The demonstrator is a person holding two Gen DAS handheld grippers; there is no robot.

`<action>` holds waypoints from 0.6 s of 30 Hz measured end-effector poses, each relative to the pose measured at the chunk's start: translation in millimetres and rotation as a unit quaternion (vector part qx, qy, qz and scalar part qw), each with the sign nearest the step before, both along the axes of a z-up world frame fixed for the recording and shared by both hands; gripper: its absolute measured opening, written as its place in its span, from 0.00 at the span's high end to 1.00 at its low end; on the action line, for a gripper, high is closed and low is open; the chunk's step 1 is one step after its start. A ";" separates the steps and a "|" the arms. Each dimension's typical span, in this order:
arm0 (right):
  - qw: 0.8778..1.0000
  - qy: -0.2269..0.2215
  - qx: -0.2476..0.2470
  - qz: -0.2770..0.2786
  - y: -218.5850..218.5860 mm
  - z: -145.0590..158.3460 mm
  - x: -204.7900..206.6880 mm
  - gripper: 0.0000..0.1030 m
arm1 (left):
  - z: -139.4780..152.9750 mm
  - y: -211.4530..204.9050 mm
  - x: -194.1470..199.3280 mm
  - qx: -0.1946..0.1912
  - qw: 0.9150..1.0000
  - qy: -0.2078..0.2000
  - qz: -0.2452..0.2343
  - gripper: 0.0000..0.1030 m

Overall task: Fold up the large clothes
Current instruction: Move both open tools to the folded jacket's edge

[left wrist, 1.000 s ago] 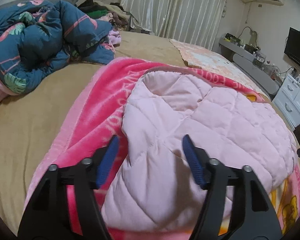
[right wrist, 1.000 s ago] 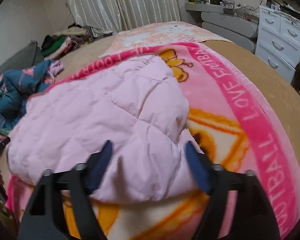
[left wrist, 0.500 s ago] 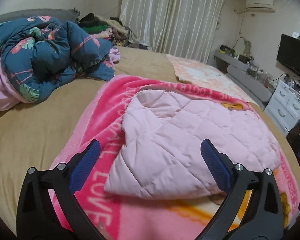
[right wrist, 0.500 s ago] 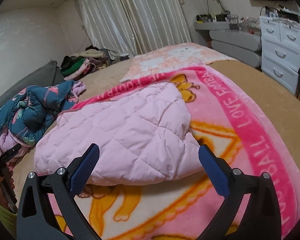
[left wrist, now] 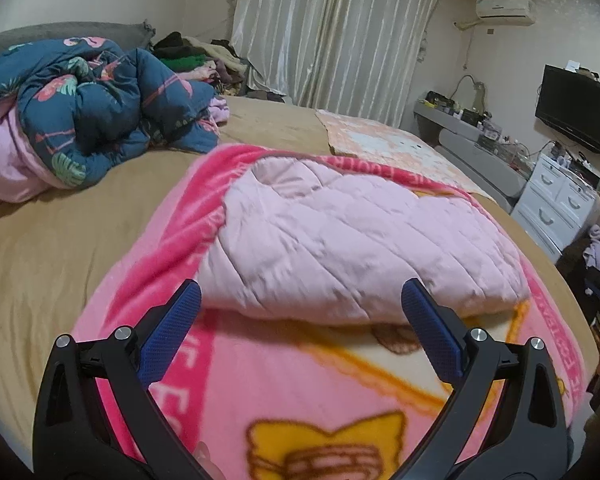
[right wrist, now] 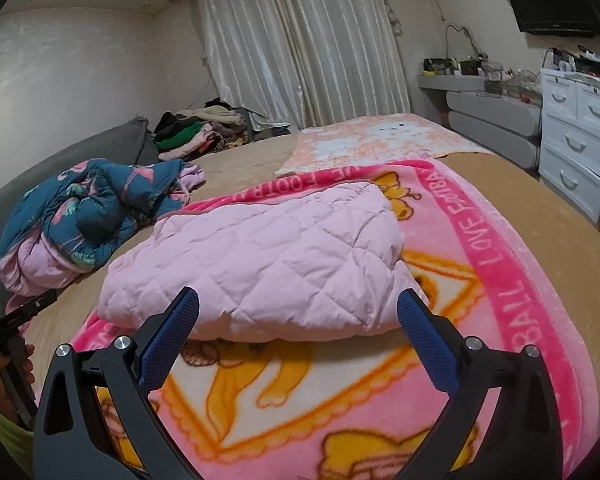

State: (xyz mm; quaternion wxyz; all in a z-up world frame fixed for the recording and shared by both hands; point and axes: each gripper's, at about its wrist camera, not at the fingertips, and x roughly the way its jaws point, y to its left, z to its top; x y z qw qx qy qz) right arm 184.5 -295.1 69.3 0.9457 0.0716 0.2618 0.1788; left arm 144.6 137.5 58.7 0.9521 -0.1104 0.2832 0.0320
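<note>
With your left claw and right claw both wide and empty just short of the folded pink quilted garment, check its edges lie square on the pink blanket.

Pale pink quilted garment lies folded on the pink blanket

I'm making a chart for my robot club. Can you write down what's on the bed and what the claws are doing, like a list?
garment: folded pink quilted jacket, lying on the blanket
blanket: pink cartoon blanket, spread flat on the bed
bed: tan cover
other pile: blue flamingo duvet, bunched, apart from the jacket
left claw: open, holding nothing
right claw: open, holding nothing
</note>
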 end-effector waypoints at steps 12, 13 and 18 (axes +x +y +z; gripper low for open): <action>0.999 0.020 0.030 0.010 -2.1 -25.2 -21.4 0.04 | -31.4 -21.9 -17.1 0.003 0.999 0.047 -0.004 0.09; 0.999 0.025 0.034 0.010 -2.6 -29.5 -21.5 0.04 | -34.1 -23.0 -17.1 0.004 0.999 0.050 -0.003 0.09; 0.998 0.047 0.047 0.002 -4.5 -48.5 -17.2 0.04 | -52.3 -26.3 -10.0 -0.004 0.997 0.076 -0.006 0.09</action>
